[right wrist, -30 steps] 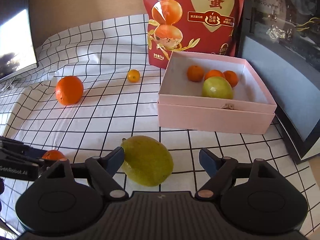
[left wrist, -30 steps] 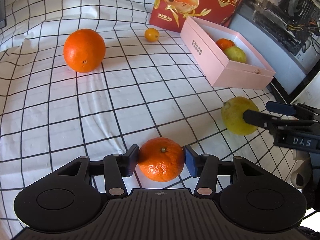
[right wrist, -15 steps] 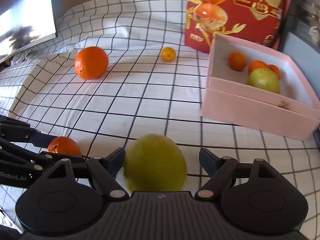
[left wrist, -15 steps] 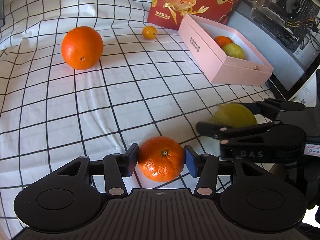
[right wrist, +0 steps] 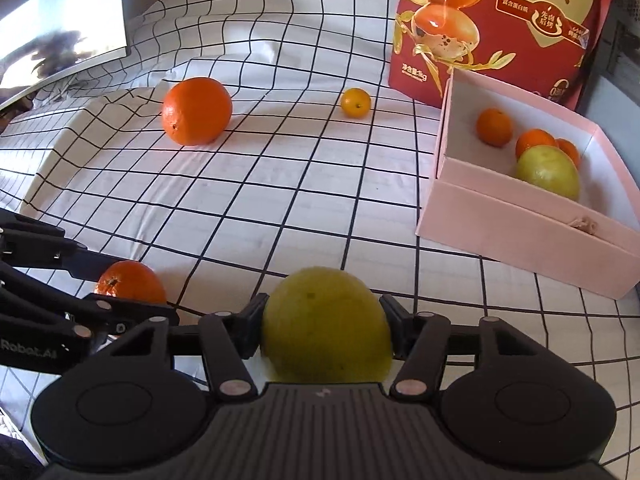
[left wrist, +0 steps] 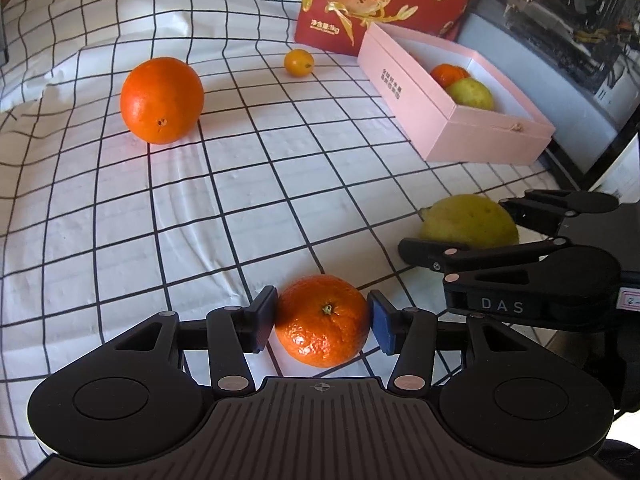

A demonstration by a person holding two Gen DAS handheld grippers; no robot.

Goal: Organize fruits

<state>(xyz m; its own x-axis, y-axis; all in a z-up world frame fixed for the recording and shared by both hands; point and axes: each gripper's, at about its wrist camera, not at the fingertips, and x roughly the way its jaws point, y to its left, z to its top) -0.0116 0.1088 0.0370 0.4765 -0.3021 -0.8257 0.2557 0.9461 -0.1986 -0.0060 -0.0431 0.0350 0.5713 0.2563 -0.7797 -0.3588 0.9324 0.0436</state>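
Far left: large orange (left wrist: 162, 100) loose on the checked cloth (left wrist: 120, 240), well apart from both tools, probably left for a later trip

Next, left hand-held gripper (left wrist: 322, 320) set around a tangerine (left wrist: 320, 332), pads against both flanks, narrow grip to suit a small round fruit. Tangerine low on the cloth; hard to say whether lifted yet

Further back, a tiny orange fruit (left wrist: 299, 63), alone near the red bag (right wrist: 500, 20), unclaimed

Then right hand-held gripper (right wrist: 323, 318), jaws closing on a yellow-green fruit (right wrist: 326, 328), pads meeting its sides at the widest part, likely to stop it rolling out. Held just beside the other tool, near the front edge of the cloth

Far right: pink box (right wrist: 520, 240), open-topped, apparently the collecting place, already holding a green fruit (right wrist: 548, 172) and small oranges (right wrist: 494, 127)

Hidden or unclear: underside of the yellow-green fruit, masked by the tool body; one orange in the box half behind the green fruit; top of the bag cut off; no hands visible
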